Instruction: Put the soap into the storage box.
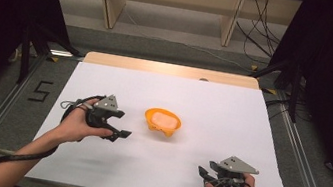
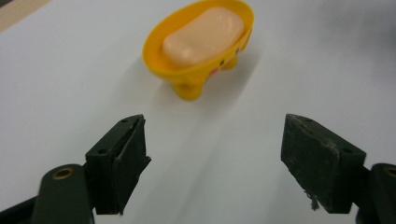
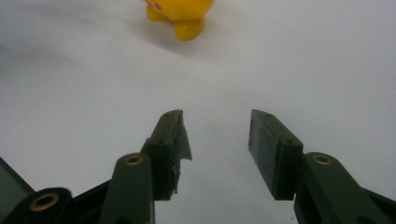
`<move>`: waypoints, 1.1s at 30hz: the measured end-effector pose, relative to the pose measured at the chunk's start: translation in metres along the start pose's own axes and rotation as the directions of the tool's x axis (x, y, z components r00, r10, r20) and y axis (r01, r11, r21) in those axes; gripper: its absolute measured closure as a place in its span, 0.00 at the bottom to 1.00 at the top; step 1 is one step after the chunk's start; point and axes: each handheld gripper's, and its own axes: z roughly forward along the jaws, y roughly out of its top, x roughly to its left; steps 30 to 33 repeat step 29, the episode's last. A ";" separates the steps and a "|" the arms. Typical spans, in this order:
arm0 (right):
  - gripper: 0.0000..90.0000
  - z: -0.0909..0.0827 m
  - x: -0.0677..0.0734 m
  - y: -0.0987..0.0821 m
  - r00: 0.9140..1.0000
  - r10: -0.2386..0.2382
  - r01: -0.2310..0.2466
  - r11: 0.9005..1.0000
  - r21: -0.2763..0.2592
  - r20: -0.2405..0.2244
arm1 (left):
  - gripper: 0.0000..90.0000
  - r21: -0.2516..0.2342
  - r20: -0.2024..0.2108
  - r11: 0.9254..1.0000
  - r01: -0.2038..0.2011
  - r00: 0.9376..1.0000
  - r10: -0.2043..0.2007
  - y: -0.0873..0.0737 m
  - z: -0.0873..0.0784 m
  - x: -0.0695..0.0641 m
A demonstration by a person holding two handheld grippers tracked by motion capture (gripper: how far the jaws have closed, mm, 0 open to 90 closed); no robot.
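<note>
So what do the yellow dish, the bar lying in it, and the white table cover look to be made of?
Yellow dish: likely moulded plastic, smooth and glossy, with rounded feet and soft highlights. Bar: probably soap, pale peach with a matte, waxy look and rounded edges. White table cover: paper or thin sheet, flat and matte, though which one is unclear.

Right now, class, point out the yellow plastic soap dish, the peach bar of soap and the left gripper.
yellow plastic soap dish point(image 2: 154, 58): left gripper view, on its near rim.
peach bar of soap point(image 2: 203, 35): left gripper view, on its top face.
left gripper point(image 1: 123, 134): high view, between its open jaws.
</note>
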 end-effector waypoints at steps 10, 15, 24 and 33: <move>0.61 0.005 -0.001 0.004 0.999 -0.050 0.050 0.999 -0.011 -0.004 | 0.25 0.033 -0.058 0.994 0.106 0.993 -0.104 -0.047 -0.015 -0.007; 0.61 0.007 -0.001 0.006 0.998 -0.057 0.057 0.998 -0.004 -0.014 | 0.26 0.009 -0.107 0.973 0.231 0.968 -0.228 -0.077 -0.026 -0.016; 0.61 0.011 0.001 0.010 0.995 -0.088 0.087 0.996 -0.009 -0.048 | 0.27 0.006 -0.215 0.973 0.231 0.950 -0.224 -0.102 -0.053 -0.032; 0.61 0.017 0.002 0.013 0.995 -0.086 0.087 0.996 0.005 -0.059 | 0.27 -0.018 -0.223 0.967 0.253 0.942 -0.251 -0.106 -0.058 -0.032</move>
